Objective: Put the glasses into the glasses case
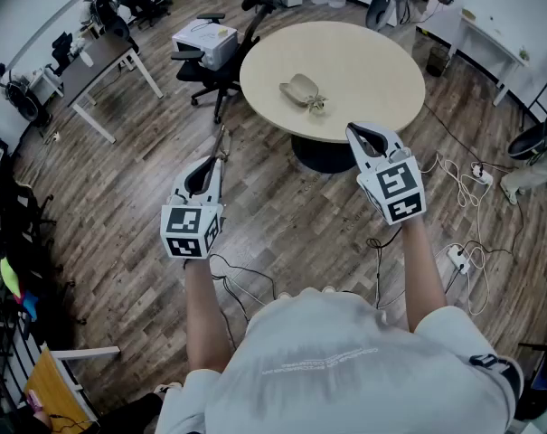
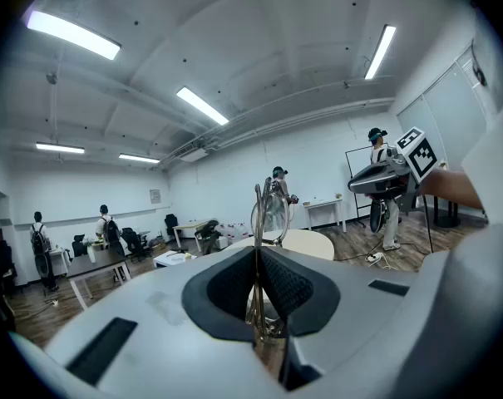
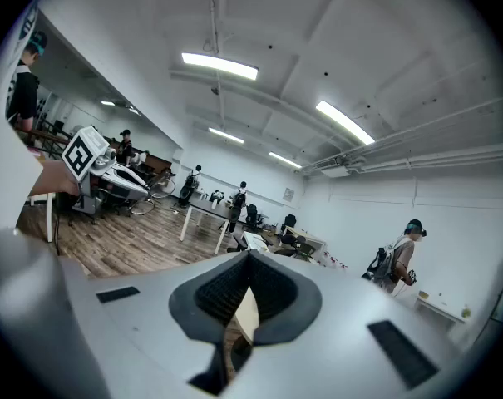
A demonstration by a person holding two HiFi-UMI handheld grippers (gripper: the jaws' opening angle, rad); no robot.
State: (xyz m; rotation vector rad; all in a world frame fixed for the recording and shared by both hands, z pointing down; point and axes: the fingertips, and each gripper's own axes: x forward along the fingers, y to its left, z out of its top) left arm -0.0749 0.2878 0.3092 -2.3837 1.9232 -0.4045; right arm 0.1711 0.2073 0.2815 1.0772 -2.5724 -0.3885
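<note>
Left tongs [image 2: 258, 283] are clamped on the glasses [image 2: 268, 213], right tongs [image 3: 246, 293] pinched shut, empty. Case [image 1: 299, 88] waits at 12 o'clock on the worktop [image 1: 372, 61], so the putting-in looks undone.

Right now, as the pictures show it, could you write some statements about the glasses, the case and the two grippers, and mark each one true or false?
1. The left gripper is closed on the glasses. True.
2. The glasses case lies on the floor. False: it lies on the round table.
3. The right gripper has its jaws together with nothing between them. True.
4. The glasses are already inside the case. False: they are in the left gripper, over the floor, short of the table.
</note>
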